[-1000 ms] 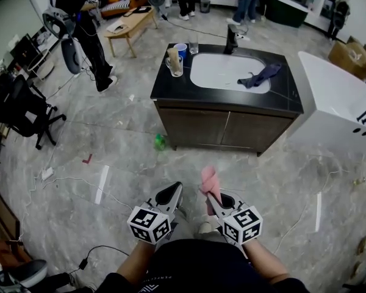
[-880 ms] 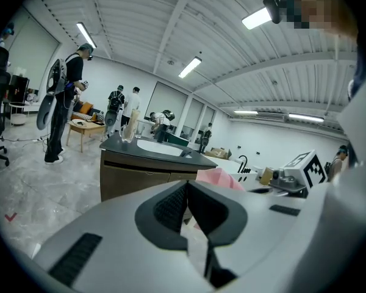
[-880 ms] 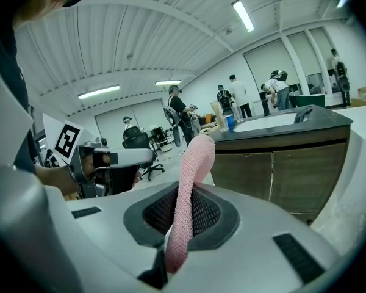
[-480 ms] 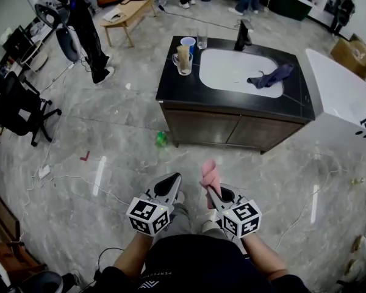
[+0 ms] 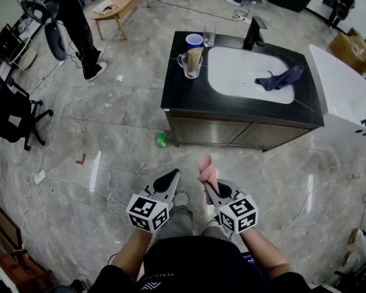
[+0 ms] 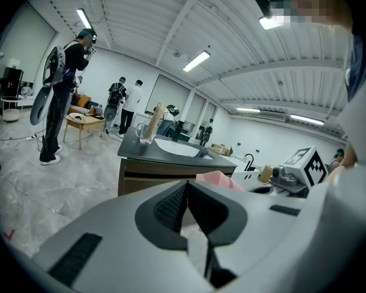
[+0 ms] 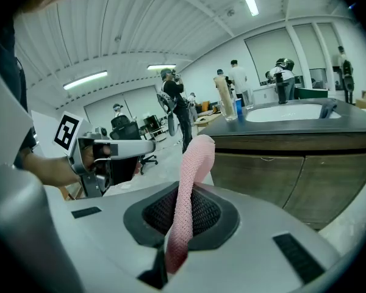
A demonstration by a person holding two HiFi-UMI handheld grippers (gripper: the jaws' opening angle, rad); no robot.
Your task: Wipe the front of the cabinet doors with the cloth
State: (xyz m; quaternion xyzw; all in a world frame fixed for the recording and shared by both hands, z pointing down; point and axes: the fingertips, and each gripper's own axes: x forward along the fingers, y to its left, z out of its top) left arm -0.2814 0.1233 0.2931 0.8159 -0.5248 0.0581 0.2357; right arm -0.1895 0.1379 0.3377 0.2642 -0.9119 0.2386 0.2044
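Pink cloth (image 7: 189, 182): pinched between the closed jaws of the right gripper (image 5: 208, 187), its free end standing up above them. Left gripper (image 5: 169, 180): just beside the right one, jaws pressed together on nothing. Cabinet doors (image 5: 232, 134): brown wood, both closed, well apart from the cloth. Countertop (image 5: 183, 93): black, bearing cups (image 5: 193, 57) and a white basin (image 5: 232, 78) holding a blue rag (image 5: 282, 78).

No text, label or number is legible.
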